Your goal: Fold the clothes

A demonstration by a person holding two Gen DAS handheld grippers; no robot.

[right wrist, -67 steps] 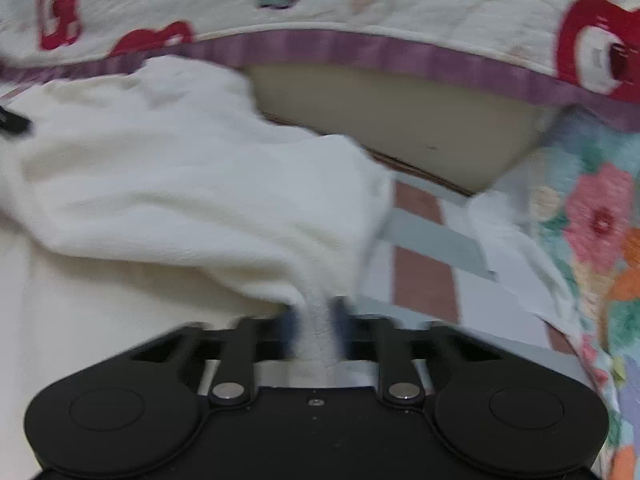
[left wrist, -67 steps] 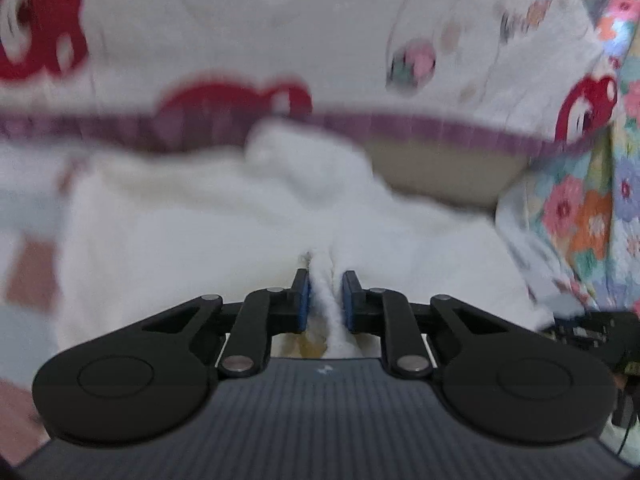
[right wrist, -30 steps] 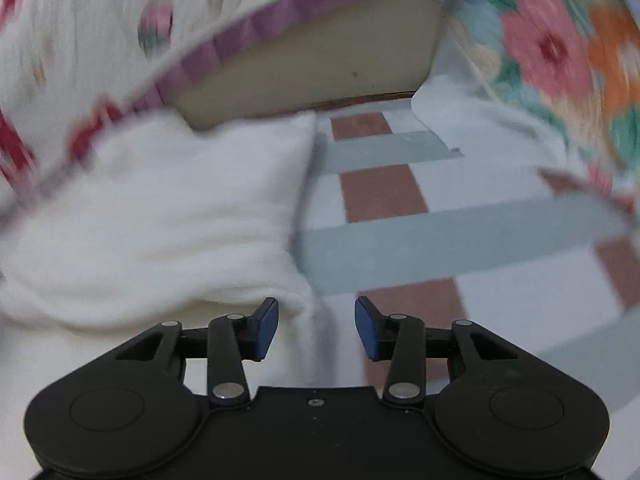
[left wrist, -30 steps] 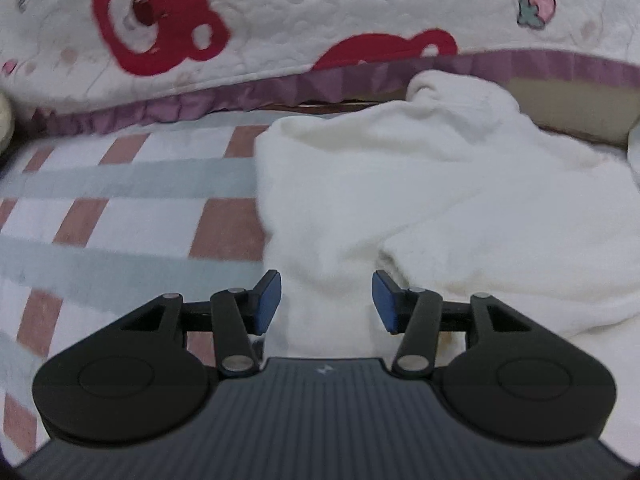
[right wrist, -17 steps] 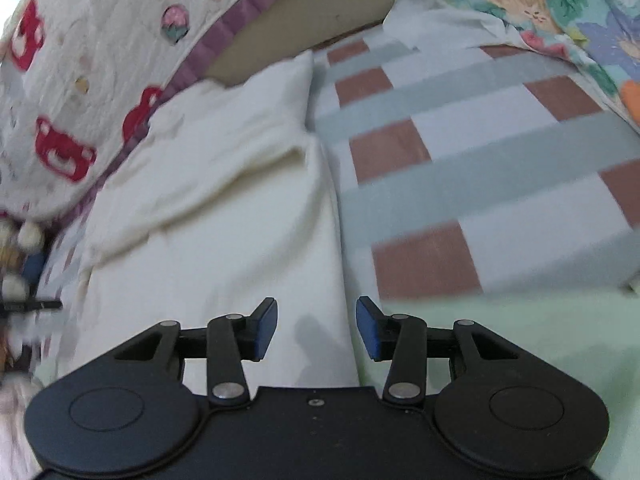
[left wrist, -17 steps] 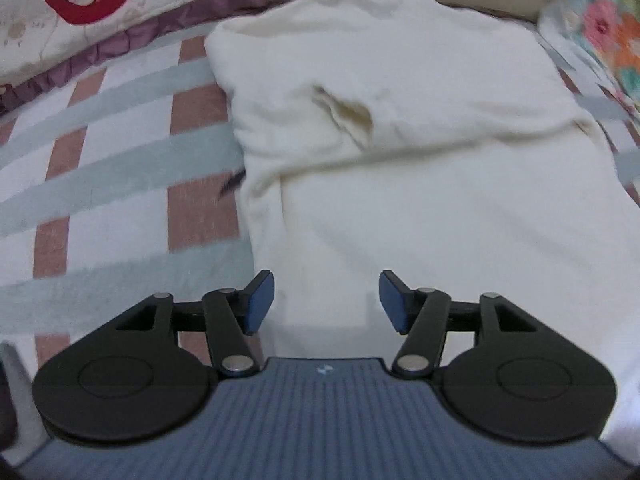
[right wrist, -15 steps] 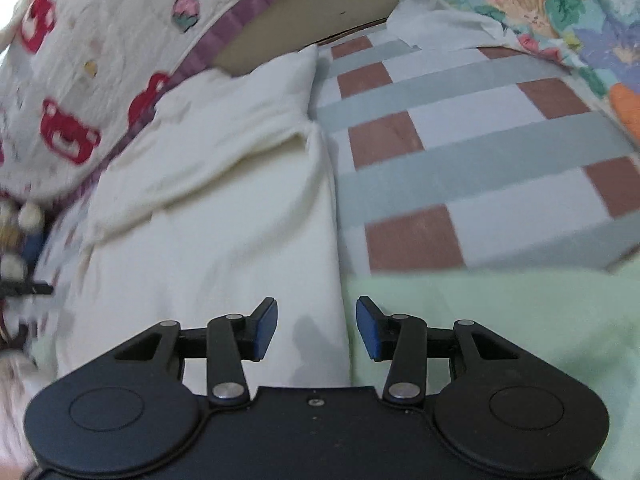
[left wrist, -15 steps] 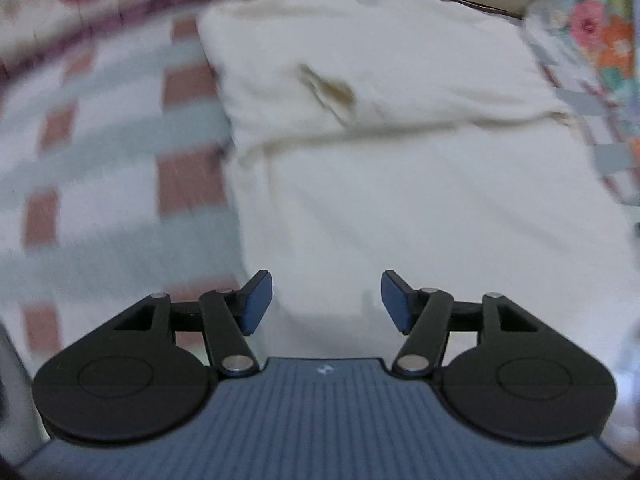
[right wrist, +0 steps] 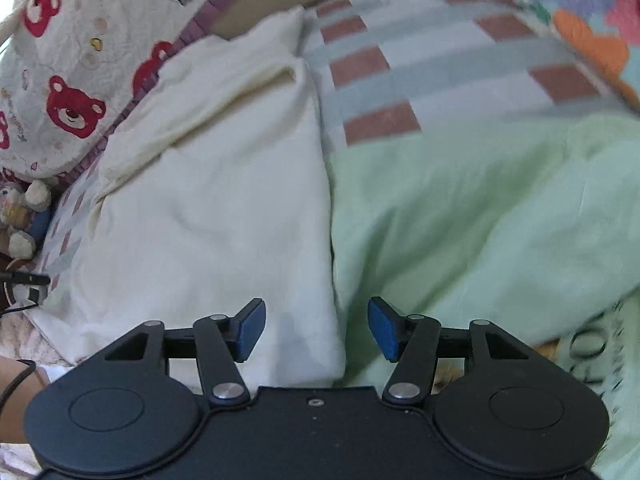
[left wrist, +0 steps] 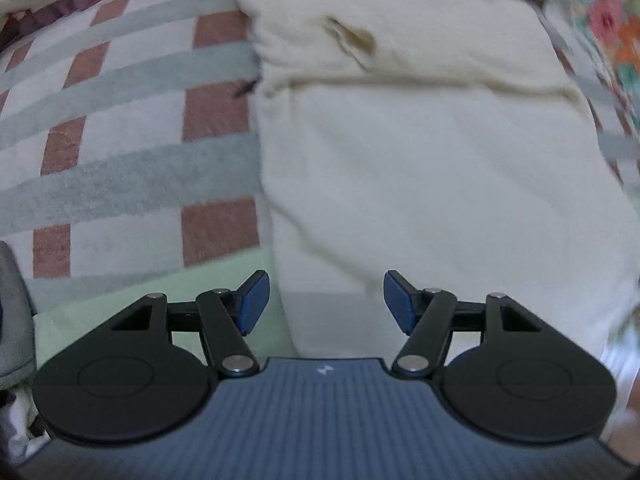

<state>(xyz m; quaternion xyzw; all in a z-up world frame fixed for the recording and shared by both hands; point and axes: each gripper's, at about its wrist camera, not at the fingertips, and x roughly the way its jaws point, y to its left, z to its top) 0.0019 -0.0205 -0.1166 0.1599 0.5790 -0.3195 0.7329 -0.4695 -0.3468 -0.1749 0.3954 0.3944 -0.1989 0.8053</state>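
A checked bed sheet [left wrist: 132, 168] with brown and grey-green stripes covers the bed. A bear-print quilt [right wrist: 76, 80] lies behind, a floral fabric [right wrist: 592, 40] on the right. Small plush toys [right wrist: 24, 216] sit beside the quilt.

Soft, even light; motion-blurred edges, fisheye bending, faint shadows.

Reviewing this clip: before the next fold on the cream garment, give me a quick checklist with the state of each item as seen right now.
1. Left hand-held gripper empty, jaws apart: ok.
2. Right hand-held gripper empty, jaws apart: ok.
3. Cream garment lying flat on the checked bed sheet, with the top part already folded down across it: ok.
4. Near hem in front of both grippers, within the gap of each: ok.
5. Garment clear of other cloth: not ok; the green garment lies against its right edge.
6. Far end clear of the bear-print quilt: cannot tell, the two meet at the picture's edge.
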